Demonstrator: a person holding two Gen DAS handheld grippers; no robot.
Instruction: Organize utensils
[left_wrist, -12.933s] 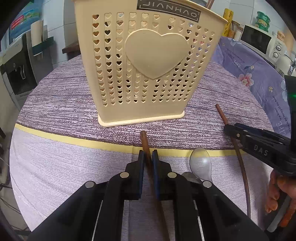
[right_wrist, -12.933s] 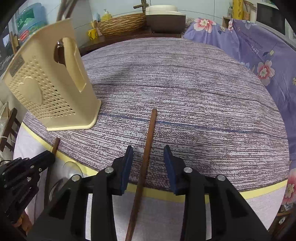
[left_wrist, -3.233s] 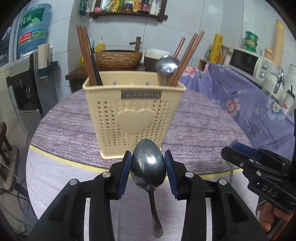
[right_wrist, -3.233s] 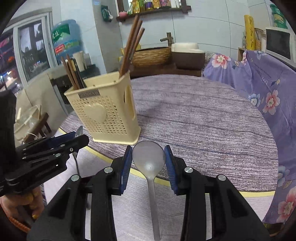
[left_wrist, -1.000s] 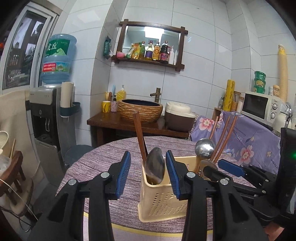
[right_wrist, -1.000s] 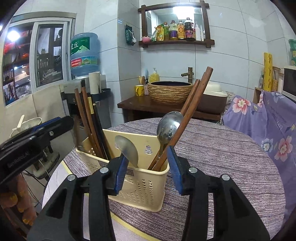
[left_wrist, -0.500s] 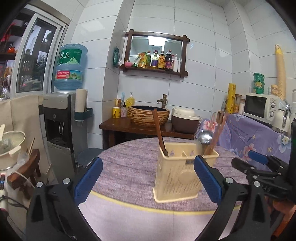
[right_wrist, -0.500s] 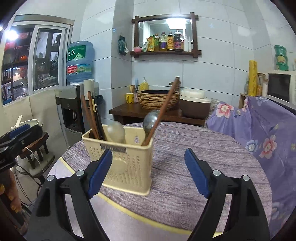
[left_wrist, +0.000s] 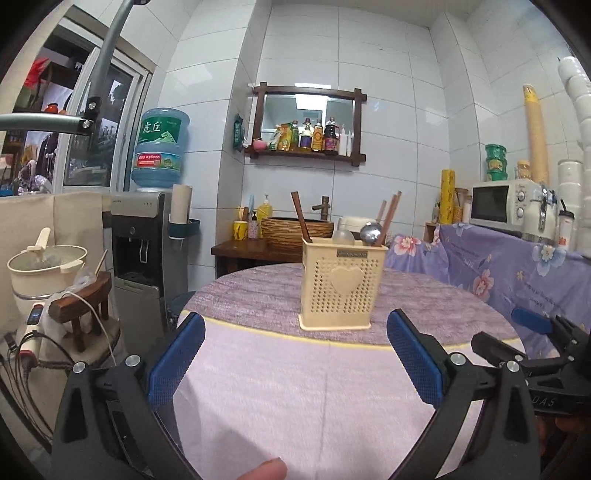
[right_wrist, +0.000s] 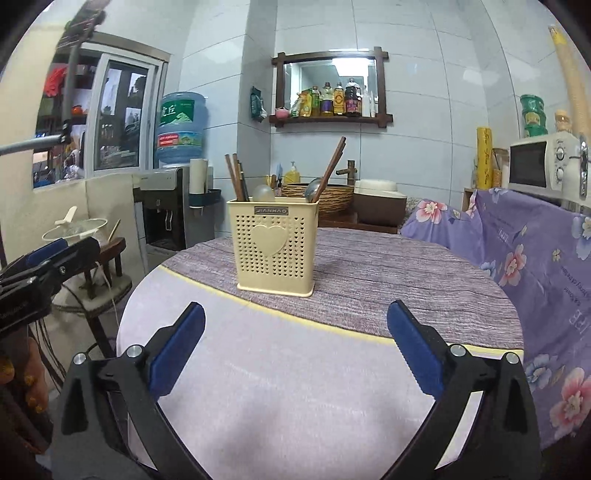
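Here, in the left wrist view, the left gripper hangs above the near, pale part of the round cloth-covered table, its blue-padded fingers spread wide with nothing between them. Well ahead, on the purple woven part of the cloth, stands the cream perforated plastic utensil holder with a heart on its front, upright. Brown wooden chopsticks lean out of its left side, more chopsticks rise from its right side, and two metal spoons show their bowls above the rim. At the right edge the right gripper reaches in over the table's edge. A fingertip shows at the bottom edge of this view.

In the right wrist view, the right gripper is likewise released, its blue pads far apart and holding nothing, above the same pale cloth. The holder stands upright further in, just past the yellow stripe of the cloth, with dark chopsticks at its left, one long pair slanting from its right, and a spoon bowl between them. The left gripper enters from the left edge, beside the table.
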